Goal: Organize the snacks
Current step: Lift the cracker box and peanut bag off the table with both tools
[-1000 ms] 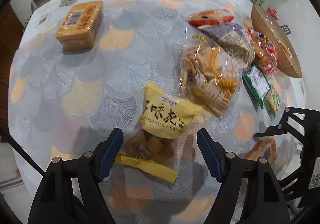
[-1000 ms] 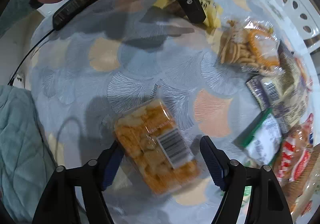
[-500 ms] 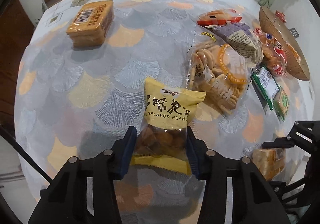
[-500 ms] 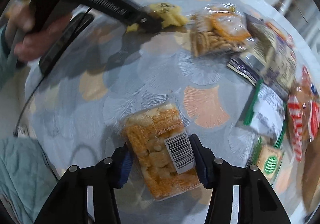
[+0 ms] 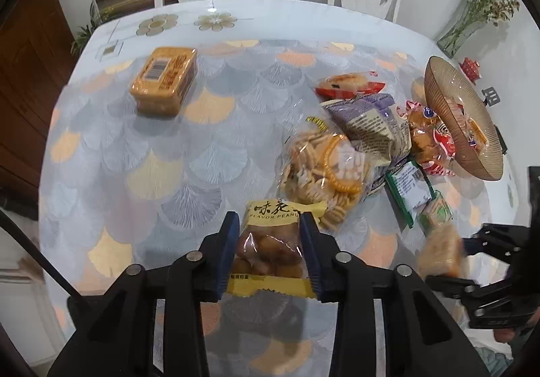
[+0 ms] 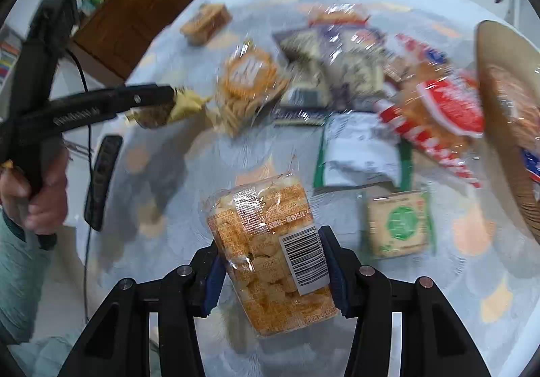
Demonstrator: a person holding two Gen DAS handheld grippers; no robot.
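Left wrist view: the left gripper (image 5: 270,252) points steeply down over the surface (image 5: 141,154), its jaws clamped on the clear lower half of the yellow peanut bag (image 5: 270,249). The bag hangs lifted between the blue pads, its long axis running away from the camera, printed yellow end farthest out, just short of the round-cracker bag (image 5: 324,171). Well beyond that bag, to its left, lies an orange biscuit pack (image 5: 165,80), barcode up. To the cracker bag's right the brown bowl (image 5: 462,120) tilts.

Right wrist view: the right gripper (image 6: 273,269) also tilts steeply down, jaws clamped on the sides of the orange cracker pack (image 6: 270,255). Its long axis runs slightly leftward away from the camera, barcode label against the right pad; it seems raised off the surface, though blur obscures this. To its right lies a green-labelled packet (image 6: 398,225). At far left a hand (image 6: 37,195) grips the left gripper's handle
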